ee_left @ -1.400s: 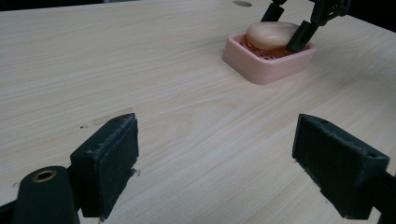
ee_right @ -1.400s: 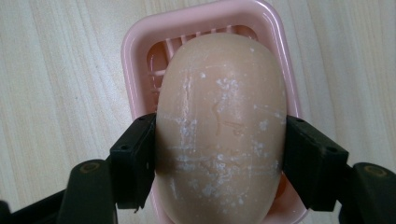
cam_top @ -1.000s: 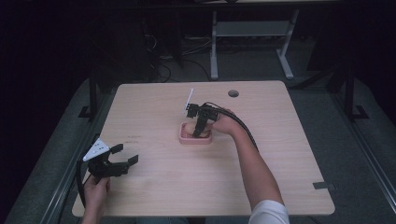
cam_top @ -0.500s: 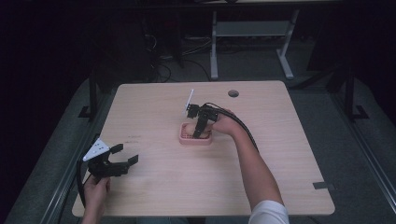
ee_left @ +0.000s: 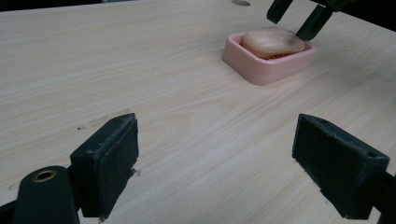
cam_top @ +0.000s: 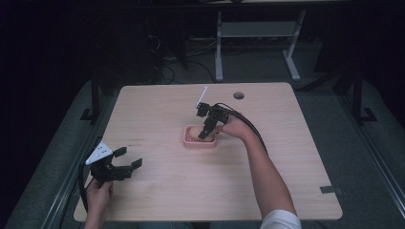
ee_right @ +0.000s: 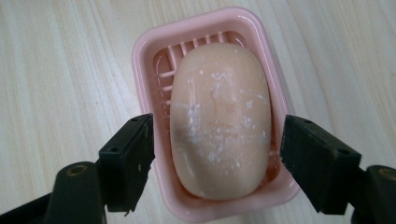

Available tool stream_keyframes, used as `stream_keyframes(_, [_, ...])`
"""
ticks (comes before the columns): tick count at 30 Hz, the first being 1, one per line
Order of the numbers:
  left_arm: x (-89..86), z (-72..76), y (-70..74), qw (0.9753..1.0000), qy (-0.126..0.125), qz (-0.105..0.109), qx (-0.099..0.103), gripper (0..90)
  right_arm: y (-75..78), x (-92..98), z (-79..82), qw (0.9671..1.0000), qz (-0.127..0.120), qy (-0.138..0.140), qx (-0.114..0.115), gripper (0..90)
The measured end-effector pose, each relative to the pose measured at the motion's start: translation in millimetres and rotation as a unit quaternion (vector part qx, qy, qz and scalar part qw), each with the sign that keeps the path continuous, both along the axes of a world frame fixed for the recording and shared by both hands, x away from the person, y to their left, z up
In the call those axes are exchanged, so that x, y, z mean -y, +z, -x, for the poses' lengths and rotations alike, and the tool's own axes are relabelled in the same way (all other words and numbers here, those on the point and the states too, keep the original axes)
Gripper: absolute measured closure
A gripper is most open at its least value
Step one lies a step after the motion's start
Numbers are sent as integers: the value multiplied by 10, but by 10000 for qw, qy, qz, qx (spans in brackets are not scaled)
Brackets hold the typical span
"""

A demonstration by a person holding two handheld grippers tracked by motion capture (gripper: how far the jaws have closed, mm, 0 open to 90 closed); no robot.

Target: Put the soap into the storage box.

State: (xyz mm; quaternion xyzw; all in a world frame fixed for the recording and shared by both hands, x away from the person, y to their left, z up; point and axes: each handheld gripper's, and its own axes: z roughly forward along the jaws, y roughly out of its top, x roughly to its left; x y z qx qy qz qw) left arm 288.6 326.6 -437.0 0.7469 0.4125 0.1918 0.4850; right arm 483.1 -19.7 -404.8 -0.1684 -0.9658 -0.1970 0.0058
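Observation:
A pink soap dish (cam_top: 193,141) sits near the middle of the wooden table (cam_top: 286,157), with a pale peach bar of soap (ee_right: 219,116) lying in it. My right gripper (cam_top: 205,132) hangs over the dish, pointing down. It is open, its jaws (ee_right: 217,156) standing either side of the soap at the dish's rim (ee_right: 149,46). My left gripper (cam_top: 128,158) rests open near the table's front left, with nothing between its pads (ee_left: 109,156). In the left gripper view, the dish (ee_left: 261,70) and soap (ee_left: 271,42) lie far ahead to the right.
A round cable hole (cam_top: 239,95) is in the table's far side. A dark strip of tape (cam_top: 331,189) sits near the front right edge. A white desk frame (cam_top: 253,33) stands on the floor beyond the table.

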Motion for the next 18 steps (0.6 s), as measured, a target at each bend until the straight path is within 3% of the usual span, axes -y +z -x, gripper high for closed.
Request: stream_keyframes(18, [-5, 3, 2, 10000, 23, -6, -1, 143, 98, 233, 148, 9996, -199, -134, 150, 243])
